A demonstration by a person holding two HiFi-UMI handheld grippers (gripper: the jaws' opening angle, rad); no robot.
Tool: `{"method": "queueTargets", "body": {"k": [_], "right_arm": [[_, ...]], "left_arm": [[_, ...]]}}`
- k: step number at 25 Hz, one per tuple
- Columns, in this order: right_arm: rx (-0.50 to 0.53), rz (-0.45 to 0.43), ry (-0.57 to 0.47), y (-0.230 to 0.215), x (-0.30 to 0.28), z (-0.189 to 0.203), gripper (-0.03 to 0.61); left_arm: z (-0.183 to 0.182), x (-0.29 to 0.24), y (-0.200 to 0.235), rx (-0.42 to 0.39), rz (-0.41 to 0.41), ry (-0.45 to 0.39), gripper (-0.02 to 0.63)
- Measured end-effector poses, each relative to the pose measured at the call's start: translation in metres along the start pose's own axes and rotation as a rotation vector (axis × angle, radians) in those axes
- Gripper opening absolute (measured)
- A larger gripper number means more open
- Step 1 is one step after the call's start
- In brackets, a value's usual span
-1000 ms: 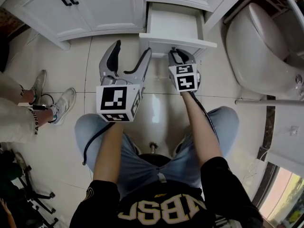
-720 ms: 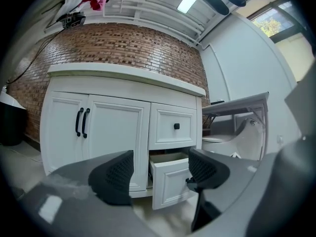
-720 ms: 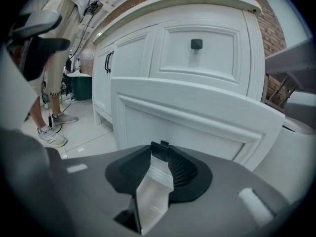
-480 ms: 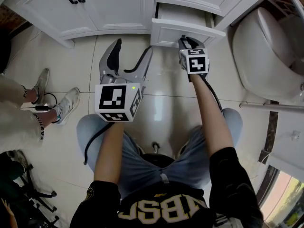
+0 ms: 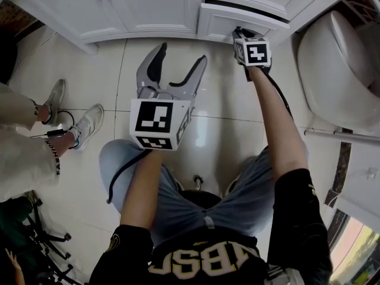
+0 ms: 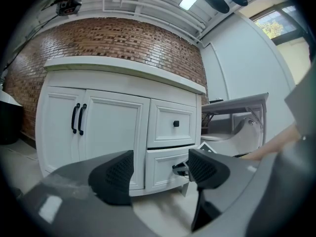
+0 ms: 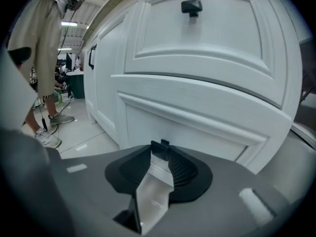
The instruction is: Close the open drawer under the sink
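Note:
The white lower drawer (image 5: pixel 221 21) of the vanity stands almost flush, with only a thin dark gap above its front (image 7: pixel 197 112). My right gripper (image 5: pixel 238 33) reaches to that front and is shut on the drawer's small black knob (image 7: pixel 160 144). In the left gripper view the drawer (image 6: pixel 160 177) still sticks out slightly, and the right gripper (image 6: pixel 180 169) shows at its knob. My left gripper (image 5: pixel 178 55) hangs open over the floor tiles, short of the cabinet, with nothing between its fingers (image 6: pixel 116 174).
The upper drawer (image 7: pixel 191 6) with a black knob is shut. Cupboard doors (image 6: pixel 79 117) with black handles lie to the left. A toilet (image 5: pixel 338 70) stands close on the right. Another person's shoes (image 5: pixel 83 129) are on the tiles at the left.
My right gripper has moved toward the cabinet with the knob in it, and the drawer has slid from well open to almost flush. The left gripper has hardly moved.

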State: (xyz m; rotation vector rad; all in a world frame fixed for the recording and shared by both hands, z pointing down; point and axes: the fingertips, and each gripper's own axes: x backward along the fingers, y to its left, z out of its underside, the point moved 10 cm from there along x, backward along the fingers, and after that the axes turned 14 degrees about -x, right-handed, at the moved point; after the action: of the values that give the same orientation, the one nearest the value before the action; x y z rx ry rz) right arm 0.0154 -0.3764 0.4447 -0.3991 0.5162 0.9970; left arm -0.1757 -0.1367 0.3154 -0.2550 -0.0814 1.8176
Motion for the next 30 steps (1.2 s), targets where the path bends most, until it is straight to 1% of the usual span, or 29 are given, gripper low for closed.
{"method": "queueTargets", "body": {"k": [3, 4, 5, 6, 7, 8, 9, 10, 12, 16, 18, 21, 22, 24, 25, 27, 28, 30], "right_arm": [[-0.007, 0.019, 0.025, -0.001, -0.011, -0.012, 0.109], [-0.004, 0.020, 0.045, 0.001, -0.016, -0.014, 0.114], [-0.006, 0.002, 0.082, 0.004, -0.023, -0.014, 0.117], [-0.019, -0.023, 0.131, 0.006, -0.030, -0.010, 0.109], [-0.039, -0.019, 0.180, 0.002, -0.034, -0.002, 0.075], [-0.063, 0.013, 0.215, -0.006, -0.034, 0.008, 0.052], [-0.095, 0.041, 0.224, -0.015, -0.031, 0.017, 0.043], [-0.130, 0.046, 0.202, -0.019, -0.025, 0.024, 0.023], [-0.165, 0.000, 0.124, -0.015, -0.009, 0.028, 0.023], [-0.155, -0.105, -0.033, 0.009, 0.039, 0.015, 0.028], [-0.169, -0.137, -0.131, 0.016, 0.077, 0.005, 0.034], [-0.151, -0.175, -0.256, 0.025, 0.139, -0.004, 0.046], [-0.143, -0.194, -0.292, 0.027, 0.158, -0.006, 0.063], [-0.131, -0.225, -0.360, 0.031, 0.198, -0.008, 0.129], [-0.125, -0.228, -0.396, 0.033, 0.219, -0.009, 0.151], [-0.121, -0.205, -0.469, 0.036, 0.259, -0.004, 0.176], [-0.125, -0.187, -0.503, 0.036, 0.278, 0.001, 0.181], [-0.144, -0.159, -0.554, 0.035, 0.309, 0.015, 0.211]], "left_arm": [[-0.005, 0.002, -0.010, -0.021, 0.023, -0.011, 0.353], [-0.006, 0.002, -0.012, -0.032, 0.029, -0.010, 0.353], [-0.007, 0.002, -0.013, -0.042, 0.032, -0.006, 0.353], [-0.008, 0.002, -0.014, -0.048, 0.032, -0.002, 0.353], [-0.008, 0.002, -0.014, -0.051, 0.030, 0.001, 0.353], [-0.009, 0.002, -0.014, -0.054, 0.028, 0.002, 0.353], [-0.010, 0.002, -0.014, -0.057, 0.028, -0.001, 0.353], [-0.011, 0.002, -0.014, -0.061, 0.029, -0.005, 0.353], [-0.012, 0.001, -0.012, -0.069, 0.034, -0.012, 0.353], [-0.014, 0.002, -0.011, -0.073, 0.033, -0.011, 0.353], [-0.019, 0.004, -0.013, -0.081, 0.027, -0.022, 0.353], [-0.024, 0.017, -0.020, -0.070, 0.012, -0.034, 0.353], [-0.025, 0.024, -0.025, -0.066, 0.008, -0.040, 0.353], [-0.030, 0.039, -0.041, -0.070, 0.001, -0.056, 0.353], [-0.034, 0.047, -0.049, -0.073, -0.003, -0.065, 0.353], [-0.042, 0.060, -0.063, -0.078, -0.009, -0.085, 0.353], [-0.047, 0.066, -0.069, -0.080, -0.014, -0.097, 0.353], [-0.057, 0.077, -0.079, -0.090, -0.024, -0.125, 0.353]]}}
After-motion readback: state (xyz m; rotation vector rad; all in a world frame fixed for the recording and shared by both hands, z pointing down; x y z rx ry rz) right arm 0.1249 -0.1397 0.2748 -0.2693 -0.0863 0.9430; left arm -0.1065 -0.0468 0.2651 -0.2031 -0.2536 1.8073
